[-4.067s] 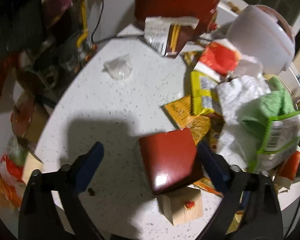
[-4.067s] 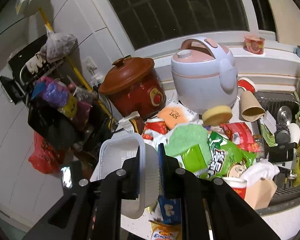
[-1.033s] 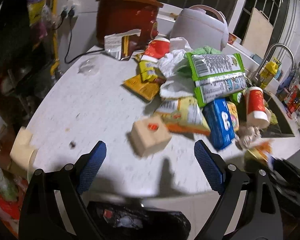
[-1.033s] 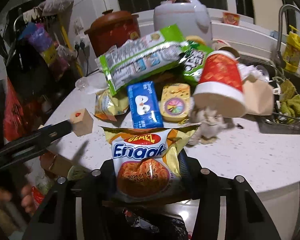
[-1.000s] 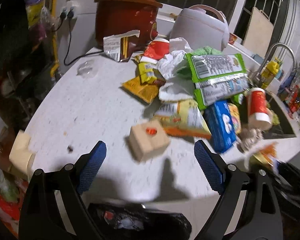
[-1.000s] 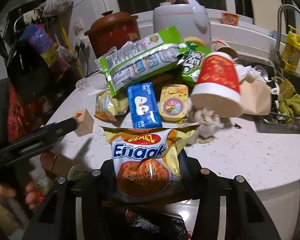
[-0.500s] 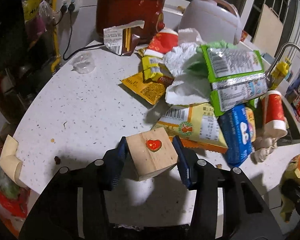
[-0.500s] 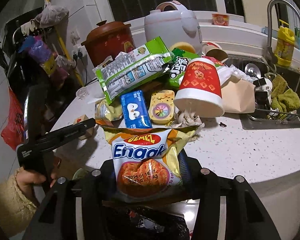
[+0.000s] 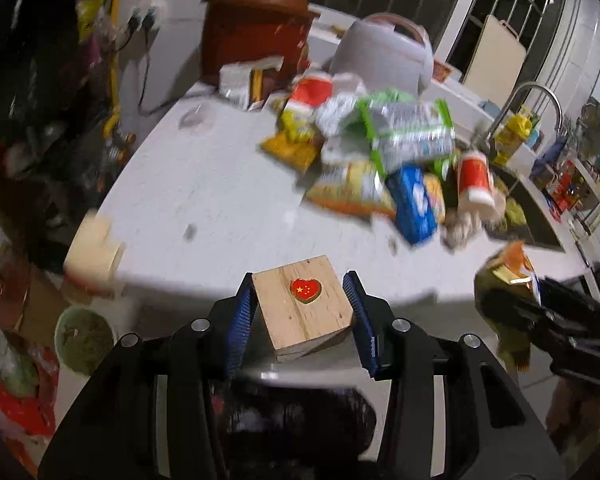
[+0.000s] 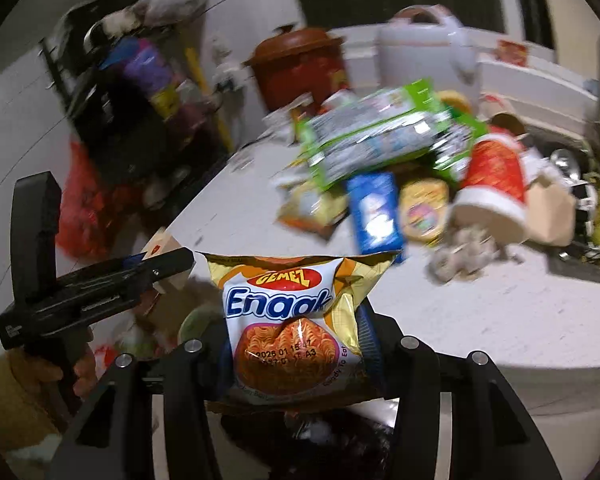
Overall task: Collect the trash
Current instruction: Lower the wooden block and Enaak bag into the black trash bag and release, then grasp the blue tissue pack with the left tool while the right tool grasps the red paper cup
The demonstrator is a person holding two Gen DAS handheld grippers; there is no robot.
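Left wrist view: the left gripper (image 9: 302, 312) has its two blue ribbed pads clamped on the sides of one wooden block (image 9: 302, 312), a pale, straight-grained cube with a red heart sticker bearing yellow stars on its upper face. The block is tilted, the sticker face turned up toward the camera, and it hangs off the near edge of the white speckled counter (image 9: 204, 200), above a dark bin bag (image 9: 296, 420) whose contents are too dim to read.

Right wrist view: the right gripper (image 10: 296, 344) pinches one glossy, crinkled noodle packet (image 10: 294, 316), yellow and white with "Enaak" in blue letters; its long axis stands upright between the pads, torn top edge uppermost, lettering facing the camera. It too is held off the counter's edge over the dark bag.

Farther out on the counter lies a blurred heap of wrappers: one long green foil pack (image 10: 372, 136) on top, lying crosswise; one blue packet (image 10: 374, 212) with its long axis pointing away from the camera; one round-faced yellow pack (image 10: 424, 210); and one red paper cup (image 10: 492, 196) tipped mouth-down beside crumpled tissue (image 10: 460, 258). Behind stand one brown-lidded red cooker (image 10: 300, 68) and one white rice cooker (image 10: 424, 52).
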